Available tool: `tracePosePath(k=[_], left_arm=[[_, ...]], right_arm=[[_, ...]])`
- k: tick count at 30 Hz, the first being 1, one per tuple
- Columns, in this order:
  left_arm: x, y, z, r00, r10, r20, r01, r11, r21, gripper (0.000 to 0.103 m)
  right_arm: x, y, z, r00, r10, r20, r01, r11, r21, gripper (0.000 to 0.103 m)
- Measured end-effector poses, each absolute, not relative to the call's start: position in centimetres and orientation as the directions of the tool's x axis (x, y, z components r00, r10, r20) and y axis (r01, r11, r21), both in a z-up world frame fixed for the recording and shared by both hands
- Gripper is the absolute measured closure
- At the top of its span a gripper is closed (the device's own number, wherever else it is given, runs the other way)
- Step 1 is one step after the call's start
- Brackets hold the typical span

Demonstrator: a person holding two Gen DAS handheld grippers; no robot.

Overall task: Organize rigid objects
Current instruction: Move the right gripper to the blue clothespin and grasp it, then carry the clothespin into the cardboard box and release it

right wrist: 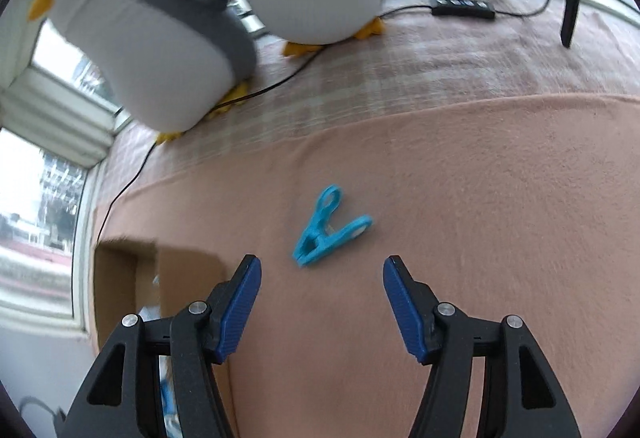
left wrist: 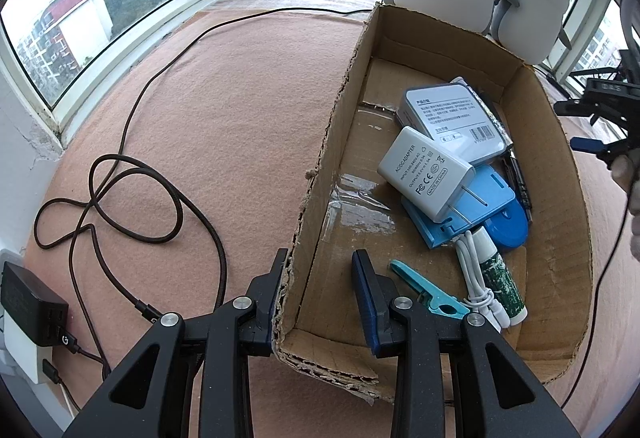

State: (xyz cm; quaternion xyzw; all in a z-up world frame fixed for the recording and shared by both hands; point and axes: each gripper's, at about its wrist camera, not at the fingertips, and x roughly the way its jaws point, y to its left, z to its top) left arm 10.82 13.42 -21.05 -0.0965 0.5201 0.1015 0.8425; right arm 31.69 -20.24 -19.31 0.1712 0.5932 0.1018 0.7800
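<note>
The blue clothes peg [right wrist: 326, 228] is seen on the pink blanket [right wrist: 500, 198] at about twelve o'clock from the right gripper [right wrist: 322, 260], just beyond its fingertips and a little nearer the left pad; it is not touched. The right tongs are held apart with nothing between them. The left gripper [left wrist: 320, 254] is closed about the near corner of the cardboard box [left wrist: 344, 110], with one pad pressed on the outer wall and the other set inside. Open blanket is found around the peg from twelve to four o'clock; the box's torn rim is seen at eight o'clock in the right wrist view, and two plush penguins [right wrist: 160, 38] with a thin black cable are placed at ten to twelve o'clock, well apart from the peg. The peg is made of turquoise plastic, laid on its side, its ringed handles spread and its jaw end pointed toward seven o'clock. Inside the box a similar teal peg [left wrist: 428, 292], a white adapter [left wrist: 424, 174] and other small items are gathered.
</note>
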Motion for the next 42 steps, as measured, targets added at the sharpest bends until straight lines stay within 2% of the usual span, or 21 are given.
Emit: tracePosePath(k=[4, 12, 17, 22, 28, 42], left_arm=[[10.9, 13.4, -21.1, 0.438, 0.070, -0.896, -0.271, 0.961, -0.058, 0.069], [11.1, 13.5, -21.2, 0.439, 0.070, -0.896, -0.272, 0.961, -0.057, 0.069], [11.1, 13.5, -21.2, 0.439, 0.070, -0.896, -0.273, 0.960, -0.059, 0.069], [11.0, 13.5, -21.2, 0.438, 0.070, -0.896, -0.272, 0.960, -0.058, 0.069], [11.0, 13.5, -21.2, 0.439, 0.070, -0.896, -0.272, 0.960, -0.059, 0.069], [11.0, 13.4, -21.2, 0.439, 0.070, -0.896, -0.273, 0.960, -0.058, 0.069]], right_arm=[[32.8, -20.6, -20.4, 0.267, 0.361, -0.894, 0.087, 0.915, 0.395, 0.044], [34.1, -19.1, -20.9, 0.268, 0.319, -0.909, 0.039, 0.939, 0.341, 0.044], [34.3, -16.8, -21.0, 0.260, 0.278, -0.925, -0.015, 0.959, 0.284, 0.050], [34.6, -14.8, -21.2, 0.263, 0.213, -0.941, -0.079, 0.977, 0.199, 0.066], [33.7, -13.4, -21.0, 0.278, 0.181, -0.943, -0.175, 0.975, 0.135, 0.070], [29.3, -17.1, -19.1, 0.298, 0.319, -0.900, -0.173, 0.945, 0.277, 0.073]])
